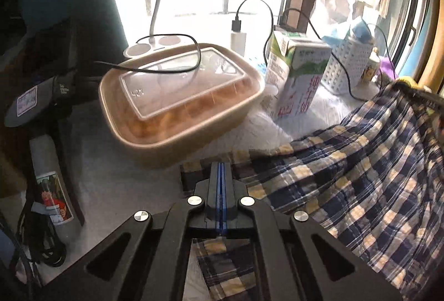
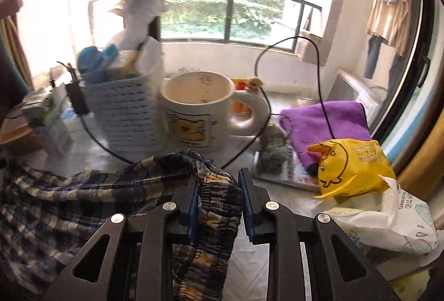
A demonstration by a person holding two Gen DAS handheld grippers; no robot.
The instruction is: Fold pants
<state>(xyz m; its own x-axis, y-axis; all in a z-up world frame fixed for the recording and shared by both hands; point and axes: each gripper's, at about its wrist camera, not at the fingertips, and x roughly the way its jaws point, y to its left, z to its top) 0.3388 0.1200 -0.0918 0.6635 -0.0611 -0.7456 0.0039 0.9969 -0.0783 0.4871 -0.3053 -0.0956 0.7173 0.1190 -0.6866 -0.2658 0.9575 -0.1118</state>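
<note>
The pants (image 1: 347,176) are blue, white and tan plaid, draped over a white-covered table. In the left wrist view my left gripper (image 1: 221,166) is shut, its blue pads pressed together on a thin edge of the cloth. More plaid hangs under the gripper. From there the cloth stretches up to the right. In the right wrist view my right gripper (image 2: 219,176) is shut on the bunched elastic waistband of the pants (image 2: 69,203). The waistband fills the gap between the pads, and the rest trails off to the left.
A tan lidded food box (image 1: 180,101), a milk carton (image 1: 297,73) and a white basket (image 1: 349,65) stand just beyond the left gripper. Ahead of the right gripper are a mug (image 2: 199,112), black cables, a purple cloth (image 2: 324,123), a yellow bag (image 2: 352,165) and a white plastic bag (image 2: 388,217).
</note>
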